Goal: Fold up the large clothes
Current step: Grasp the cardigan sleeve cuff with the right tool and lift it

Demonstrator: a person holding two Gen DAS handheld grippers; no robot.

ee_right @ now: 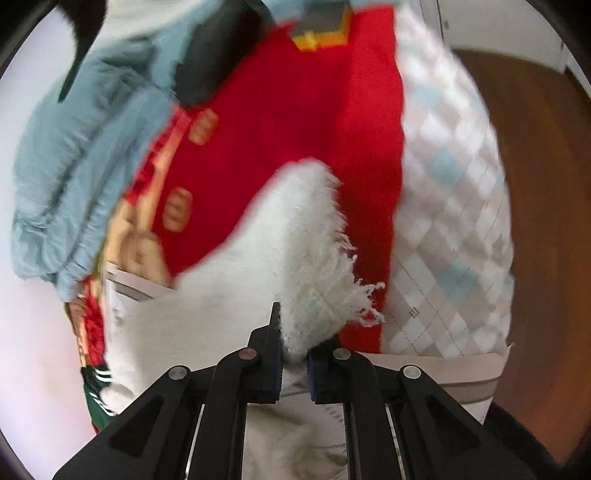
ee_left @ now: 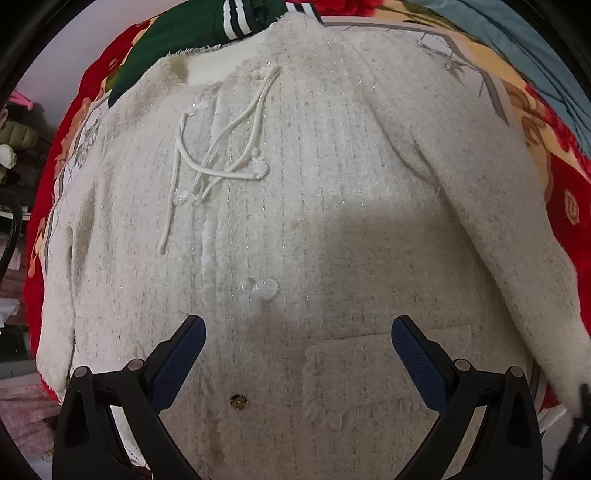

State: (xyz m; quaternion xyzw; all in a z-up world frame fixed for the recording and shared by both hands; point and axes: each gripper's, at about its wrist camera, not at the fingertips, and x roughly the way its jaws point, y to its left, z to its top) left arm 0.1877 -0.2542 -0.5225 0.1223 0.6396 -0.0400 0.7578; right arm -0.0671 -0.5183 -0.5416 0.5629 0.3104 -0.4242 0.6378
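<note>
Left wrist view: at the far left edge a red flowered blanket (ee_left: pixel 38 236) shows from under a cream fuzzy cardigan (ee_left: pixel 303 206), which lies spread flat and fills most of the frame. A white cord (ee_left: pixel 207 162) is laced across its chest, left of centre, and a green garment with white stripes (ee_left: pixel 207 33) lies just past the collar at the top. The left gripper (ee_left: pixel 297 354) hangs over the lower hem with its fingers spread wide and nothing between them; a small brass snap (ee_left: pixel 238 401) sits between them, low in the frame. The cardigan's sleeve (ee_left: pixel 517 266) runs down the right side.

Right wrist view: a pale blue garment (ee_right: pixel 81 177) is bunched at the upper left. In the centre the right gripper (ee_right: pixel 293 365) has its fingers pressed together on the fringed sleeve cuff (ee_right: pixel 317 258), which seems lifted off the blanket, though blur makes that uncertain. A checked quilt (ee_right: pixel 454 206) lies on the right, beside a brown floor (ee_right: pixel 539 184).
</note>
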